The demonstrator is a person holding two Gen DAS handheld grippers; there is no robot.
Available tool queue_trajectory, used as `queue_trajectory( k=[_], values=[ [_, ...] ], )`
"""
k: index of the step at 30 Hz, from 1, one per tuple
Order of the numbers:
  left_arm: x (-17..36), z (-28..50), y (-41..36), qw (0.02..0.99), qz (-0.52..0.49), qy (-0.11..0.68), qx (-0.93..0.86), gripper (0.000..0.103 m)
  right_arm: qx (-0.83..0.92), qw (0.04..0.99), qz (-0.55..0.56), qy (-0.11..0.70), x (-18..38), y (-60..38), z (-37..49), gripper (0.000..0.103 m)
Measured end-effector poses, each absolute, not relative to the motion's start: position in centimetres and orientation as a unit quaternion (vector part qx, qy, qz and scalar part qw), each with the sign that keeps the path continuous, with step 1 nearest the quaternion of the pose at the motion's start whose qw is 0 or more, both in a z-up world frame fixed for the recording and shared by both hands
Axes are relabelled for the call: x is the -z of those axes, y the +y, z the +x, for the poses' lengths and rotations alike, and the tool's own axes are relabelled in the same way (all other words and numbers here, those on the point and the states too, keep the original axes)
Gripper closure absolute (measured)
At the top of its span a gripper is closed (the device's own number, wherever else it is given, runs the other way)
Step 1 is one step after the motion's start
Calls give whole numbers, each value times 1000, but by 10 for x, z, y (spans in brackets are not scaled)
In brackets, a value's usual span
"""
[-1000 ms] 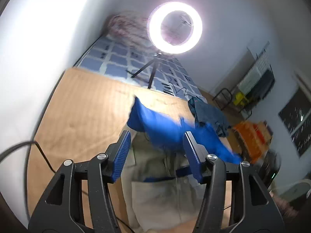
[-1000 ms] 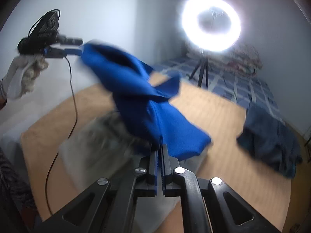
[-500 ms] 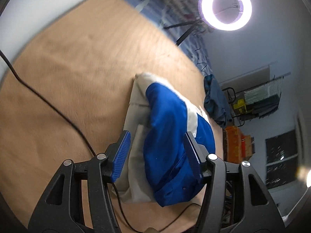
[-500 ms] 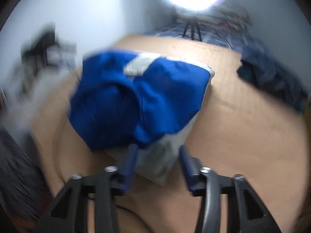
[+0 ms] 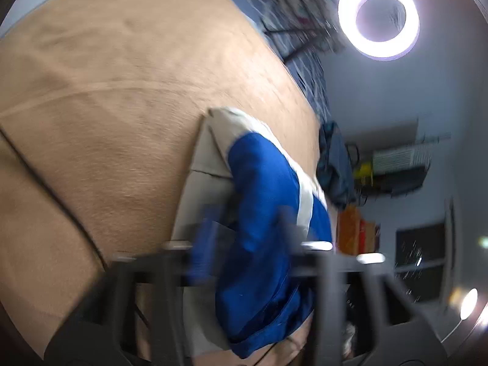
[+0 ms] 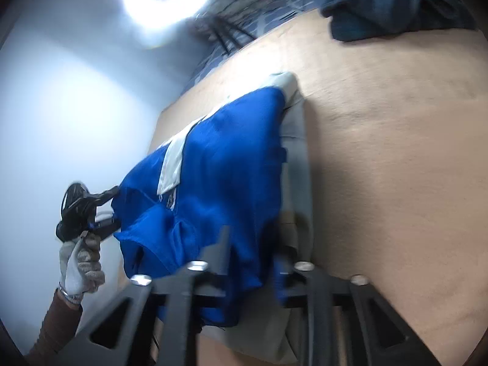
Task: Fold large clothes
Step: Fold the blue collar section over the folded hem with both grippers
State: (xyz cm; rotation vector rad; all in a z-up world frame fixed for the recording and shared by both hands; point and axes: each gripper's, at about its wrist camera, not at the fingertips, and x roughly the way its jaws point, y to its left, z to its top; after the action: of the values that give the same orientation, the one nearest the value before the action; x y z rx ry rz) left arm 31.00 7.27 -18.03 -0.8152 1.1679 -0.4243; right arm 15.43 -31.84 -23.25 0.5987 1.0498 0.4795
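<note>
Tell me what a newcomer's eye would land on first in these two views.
The blue and beige garment grabs attention first, lying folded on the tan surface straight ahead of both cameras. Next comes the glaring ring light at the far end, against the pale wall. A crumpled dark blue garment sits apart near the far edge of the surface.
</note>
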Motion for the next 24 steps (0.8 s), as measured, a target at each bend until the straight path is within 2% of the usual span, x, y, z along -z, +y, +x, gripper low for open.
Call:
queue_trajectory(
  k=[1, 2, 4, 8, 12, 13, 14, 15, 16, 17, 24],
  values=[
    [177, 308, 69, 745, -355, 532, 191, 98, -232, 796, 268, 490, 229, -315, 156, 102],
    [172, 305, 66, 752, -343, 529, 191, 98, -234, 798, 262, 490, 224, -314, 153, 103],
    [164, 295, 66, 749, -349, 526, 200, 102, -236, 800, 271, 480, 208, -320, 146, 103],
    [146, 265, 76, 759, -333, 519, 210, 102, -255, 805, 285, 454, 174, -339, 126, 103],
    [158, 251, 98, 753, -368, 512, 187, 102, -239, 797, 291, 473, 191, -354, 120, 103],
    [162, 253, 103, 748, -387, 508, 183, 100, -234, 794, 302, 474, 199, -358, 118, 100],
    [168, 256, 108, 734, -415, 504, 185, 93, -226, 784, 328, 477, 210, -364, 118, 95],
    [173, 259, 113, 720, -444, 498, 190, 69, -221, 779, 336, 480, 213, -366, 118, 86],
    [175, 261, 115, 718, -452, 496, 187, 45, -211, 780, 333, 486, 218, -367, 119, 66],
    [175, 264, 115, 722, -453, 492, 177, 40, -206, 786, 324, 485, 217, -367, 118, 57],
    [184, 294, 78, 706, -438, 519, 203, 39, -231, 760, 352, 496, 233, -353, 129, 57]
  ],
)
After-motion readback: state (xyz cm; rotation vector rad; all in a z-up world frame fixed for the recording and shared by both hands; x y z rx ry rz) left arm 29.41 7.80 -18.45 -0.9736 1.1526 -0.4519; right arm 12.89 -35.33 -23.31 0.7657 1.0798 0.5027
